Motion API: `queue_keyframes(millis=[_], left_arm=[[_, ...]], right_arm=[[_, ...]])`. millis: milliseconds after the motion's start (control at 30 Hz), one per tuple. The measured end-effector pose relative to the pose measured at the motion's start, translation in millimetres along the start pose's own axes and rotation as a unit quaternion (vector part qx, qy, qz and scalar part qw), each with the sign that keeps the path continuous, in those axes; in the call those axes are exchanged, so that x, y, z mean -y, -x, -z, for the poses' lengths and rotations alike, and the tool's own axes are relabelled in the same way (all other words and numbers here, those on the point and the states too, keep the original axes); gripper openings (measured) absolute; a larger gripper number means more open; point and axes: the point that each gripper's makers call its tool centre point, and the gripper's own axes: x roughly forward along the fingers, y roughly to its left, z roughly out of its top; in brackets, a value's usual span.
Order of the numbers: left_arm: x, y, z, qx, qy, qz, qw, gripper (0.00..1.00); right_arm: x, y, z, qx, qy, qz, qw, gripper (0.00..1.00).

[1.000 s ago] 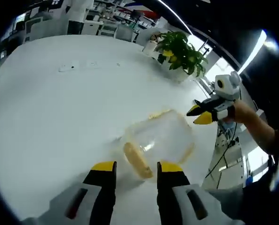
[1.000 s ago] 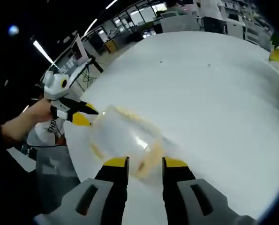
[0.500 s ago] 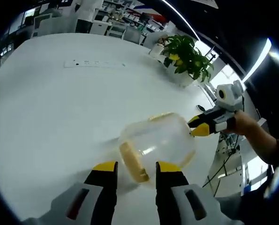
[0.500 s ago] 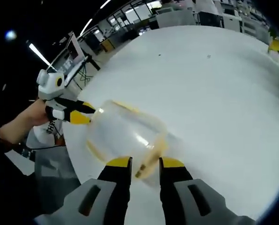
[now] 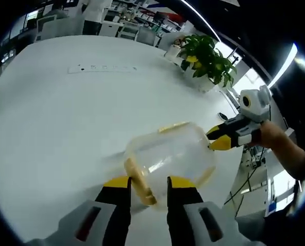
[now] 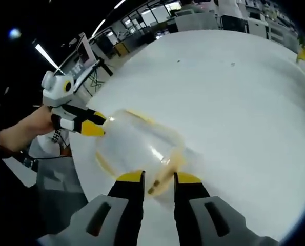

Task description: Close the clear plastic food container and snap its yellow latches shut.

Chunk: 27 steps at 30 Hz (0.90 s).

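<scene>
A clear plastic container (image 5: 173,156) lies on the white table (image 5: 65,113), a grip at each end. My left gripper (image 5: 148,182) is shut on a yellow latch (image 5: 139,179) at the near end, with the latch against the left jaw. In the right gripper view the same container (image 6: 137,146) sits just past my right gripper (image 6: 159,177), which is shut on another yellow latch (image 6: 165,171). Each gripper also appears at the far end in the other's view: the right gripper (image 5: 216,139) and the left gripper (image 6: 98,124), both held by a hand.
A potted green plant (image 5: 206,59) stands at the table's far edge, and a white power strip (image 5: 101,68) lies farther back. The table edge (image 6: 80,169) runs close beside the container, with cables and office furniture beyond it.
Both pairs of jaws have narrowed around the latches. The left gripper view has moved closer to the container. The right jaws have held steady for the last half second.
</scene>
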Motion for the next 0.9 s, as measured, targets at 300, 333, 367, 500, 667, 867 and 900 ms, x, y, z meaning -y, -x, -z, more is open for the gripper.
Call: queue_keyframes(millis=[300, 333, 367, 500, 667, 867, 900], left_arm=[[2.1, -3.0, -1.7, -0.027, 0.010, -0.005, 0.9996, 0.19], [2.3, -3.1, -1.8, -0.029, 0.010, -0.005, 0.9995, 0.19], [3.8, -2.9, -1.6, -0.033, 0.008, -0.005, 0.9994, 0.19], [5.6, -0.5, 1.8, -0.029, 0.004, -0.010, 0.9995, 0.20], [3.3, -1.6, 0.9, -0.030, 0.006, -0.010, 0.9995, 0.21], [3.1, -2.4, -0.3, -0.031, 0.001, -0.003, 0.9995, 0.24], [2.7, -2.8, -1.0, -0.032, -0.003, -0.003, 0.9995, 0.24]], right_arm=[[-9.8, -2.0, 5.6, -0.023, 0.000, -0.010, 0.9997, 0.15], [-9.7, -2.0, 6.3, -0.025, -0.006, -0.009, 0.9996, 0.15], [-11.8, -2.0, 7.7, -0.024, -0.005, -0.008, 0.9997, 0.16], [-8.4, -3.5, 5.2, -0.021, -0.012, -0.008, 0.9997, 0.17], [-7.4, -5.3, 2.5, -0.029, -0.012, -0.006, 0.9995, 0.17], [-3.5, -5.4, -0.8, -0.023, -0.026, -0.014, 0.9993, 0.19], [-3.4, -5.7, -1.8, -0.021, -0.026, -0.014, 0.9993, 0.19]])
